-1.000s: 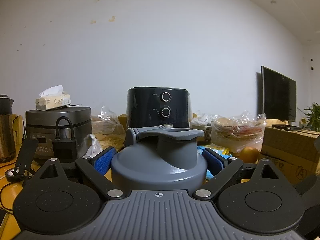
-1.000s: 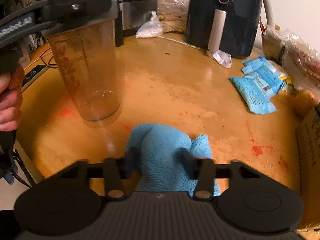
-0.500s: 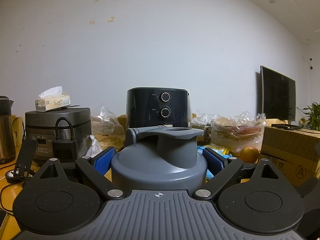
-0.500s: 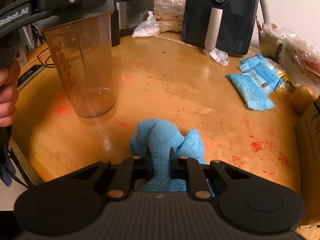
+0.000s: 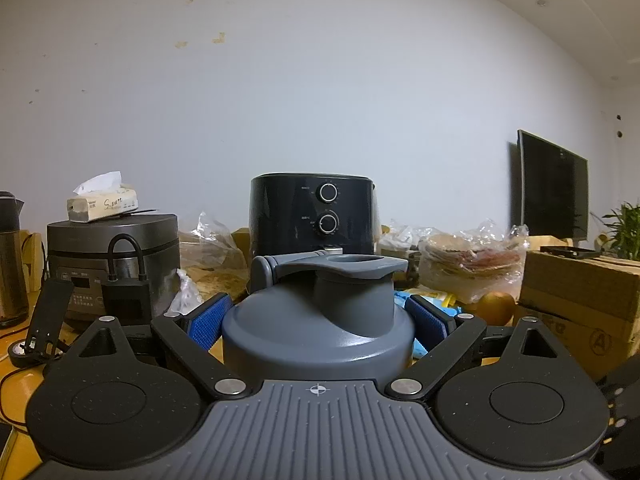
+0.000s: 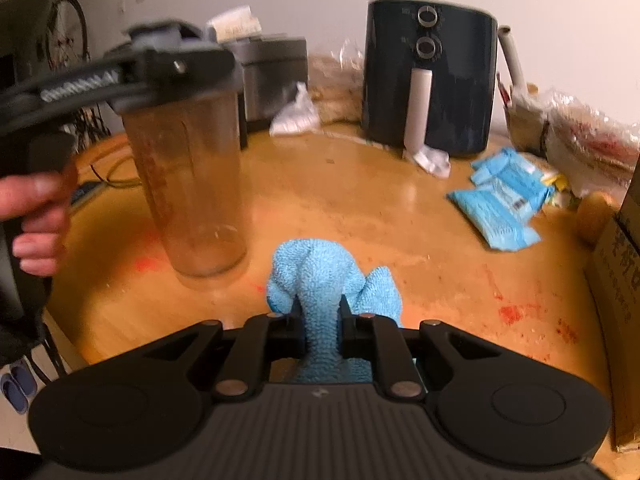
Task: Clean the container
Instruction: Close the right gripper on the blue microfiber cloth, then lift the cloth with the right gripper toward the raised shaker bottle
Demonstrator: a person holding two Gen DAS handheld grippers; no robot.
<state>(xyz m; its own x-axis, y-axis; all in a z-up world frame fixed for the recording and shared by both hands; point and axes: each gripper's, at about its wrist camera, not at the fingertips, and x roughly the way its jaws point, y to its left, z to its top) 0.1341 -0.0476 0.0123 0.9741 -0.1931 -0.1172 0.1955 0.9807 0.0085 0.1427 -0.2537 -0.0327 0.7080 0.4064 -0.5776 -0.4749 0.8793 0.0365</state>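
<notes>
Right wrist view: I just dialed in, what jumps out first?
The blue cloth bunched upright in the centre foreground, pinched by the right hand-held gripper. Just left of it stands the clear shaker bottle on the round wooden table, clamped at its grey lid by the left hand-held gripper. Behind, the black air fryer stands out.

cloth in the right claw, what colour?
Light blue cloth, terry texture; clearest in the right wrist view, pinched by the right claw.
</notes>
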